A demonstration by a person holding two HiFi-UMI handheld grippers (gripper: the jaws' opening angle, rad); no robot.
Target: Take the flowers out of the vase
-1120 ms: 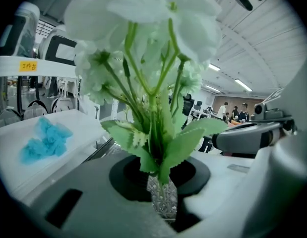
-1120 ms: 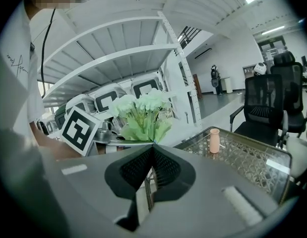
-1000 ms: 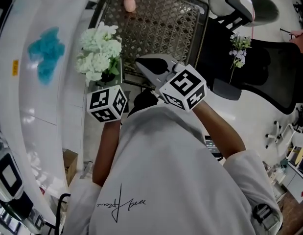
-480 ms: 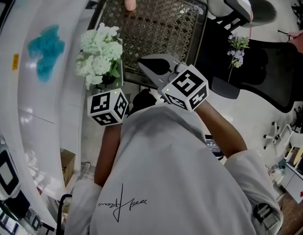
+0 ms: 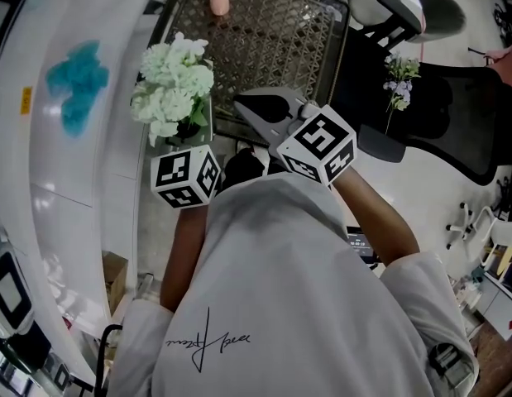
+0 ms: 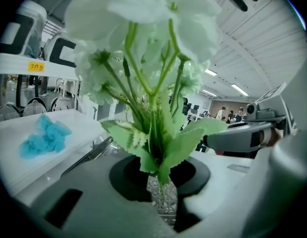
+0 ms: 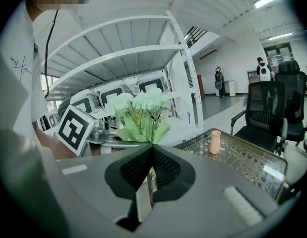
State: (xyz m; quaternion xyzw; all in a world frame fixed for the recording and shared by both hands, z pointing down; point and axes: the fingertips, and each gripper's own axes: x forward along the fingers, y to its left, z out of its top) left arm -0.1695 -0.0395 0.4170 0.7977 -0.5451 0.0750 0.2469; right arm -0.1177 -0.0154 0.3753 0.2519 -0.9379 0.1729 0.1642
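Observation:
A bunch of white flowers (image 5: 173, 85) with green leaves stands up out of my left gripper (image 5: 188, 131), which is shut on the green stems (image 6: 160, 182). The bunch is held over the left edge of the lattice table (image 5: 272, 40). A small pink vase (image 5: 217, 0) stands empty at the table's far edge, well apart from the flowers; in the right gripper view the vase (image 7: 215, 142) is on the right. My right gripper (image 5: 237, 104) hovers just right of the bunch, jaws shut with nothing between them (image 7: 152, 148). It points toward the flowers (image 7: 141, 113).
A white shelf runs along the left with a crumpled blue cloth (image 5: 78, 85) on it. A black office chair (image 5: 454, 126) stands at the right, and a small purple-and-white flower sprig (image 5: 399, 79) lies by it. White machines (image 6: 24, 38) line the shelf.

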